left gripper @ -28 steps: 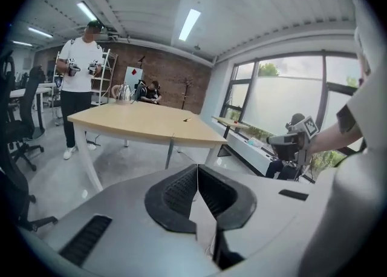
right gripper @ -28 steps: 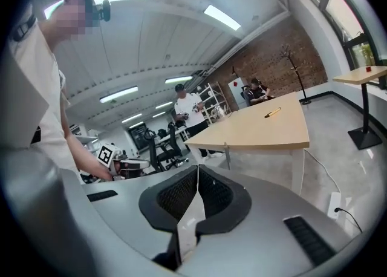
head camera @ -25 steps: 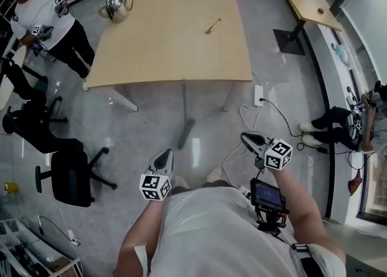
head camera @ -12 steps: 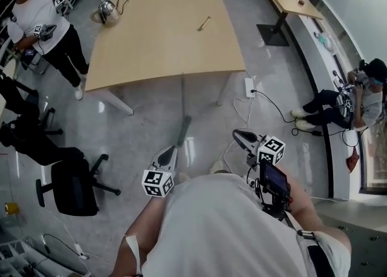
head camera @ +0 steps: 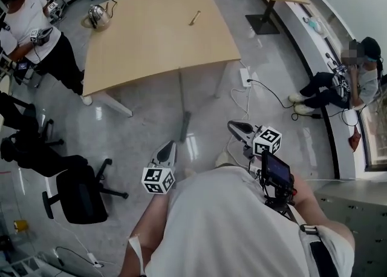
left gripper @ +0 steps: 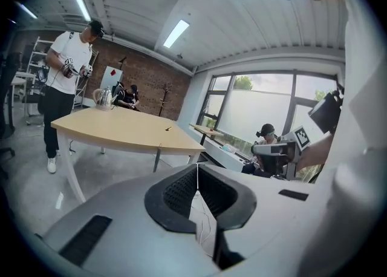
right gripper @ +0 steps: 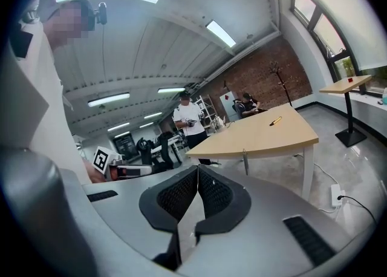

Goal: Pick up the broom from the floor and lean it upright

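The broom stands upright, its thin handle leaning on the front edge of the wooden table and its head on the grey floor. It also shows as a thin pole at the table edge in the left gripper view and the right gripper view. My left gripper is shut and holds nothing, a short way in front of the broom head. My right gripper is shut and empty too, off to the broom's right. Both gripper views show the jaws pressed together, left and right.
A black office chair stands at my left. A person stands by the table's left corner, and another sits on the floor at the right. A power strip with cables lies right of the table. A kettle stands on the table.
Both grippers stay shut and empty. The right gripper has drifted left and up in the head view. The broom keeps leaning against the table.
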